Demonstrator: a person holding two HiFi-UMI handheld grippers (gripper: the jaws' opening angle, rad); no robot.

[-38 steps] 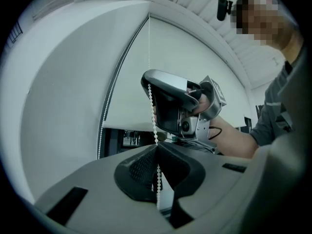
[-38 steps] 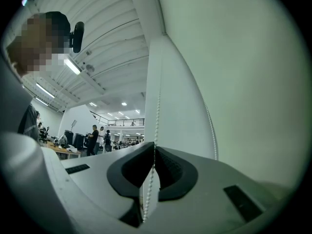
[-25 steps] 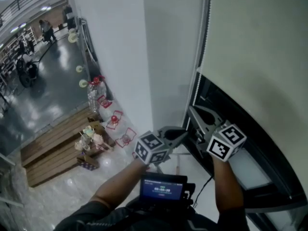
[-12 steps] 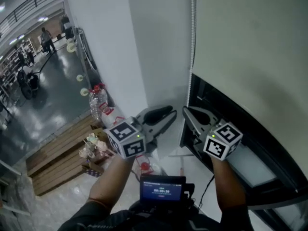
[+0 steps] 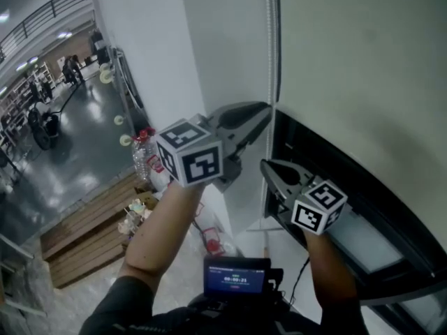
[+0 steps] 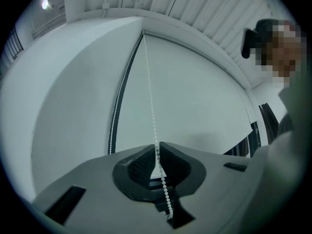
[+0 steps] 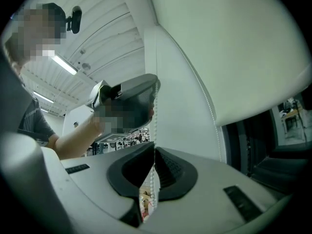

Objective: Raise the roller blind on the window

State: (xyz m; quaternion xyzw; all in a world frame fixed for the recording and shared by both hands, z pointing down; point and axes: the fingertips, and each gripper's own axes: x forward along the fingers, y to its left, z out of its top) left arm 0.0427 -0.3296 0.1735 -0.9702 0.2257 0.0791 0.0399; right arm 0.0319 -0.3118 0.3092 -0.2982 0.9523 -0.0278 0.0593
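Note:
A cream roller blind (image 5: 363, 68) (image 6: 195, 96) (image 7: 229, 43) covers most of the window, with dark glass (image 5: 314, 152) showing below its hem. Its white bead chain (image 5: 269, 40) (image 6: 148, 82) (image 7: 155, 130) hangs along the blind's left edge. My left gripper (image 5: 267, 109) (image 6: 157, 147) is raised and shut on the chain, which runs between its tips. Lower on the same strand, my right gripper (image 5: 265, 165) (image 7: 154, 150) is shut on the chain too. In the right gripper view the left gripper (image 7: 131, 101) shows just above. A second strand (image 7: 207, 101) hangs by the blind's edge.
A white wall (image 5: 209, 47) stands left of the window. Far below on the left lie a glossy floor, wooden steps (image 5: 84, 222) and a water bottle (image 5: 140, 145). A small screen (image 5: 236, 276) sits at my chest.
My left gripper has risen along the chain from beside the right gripper to well above it. The right gripper has stayed where it was.

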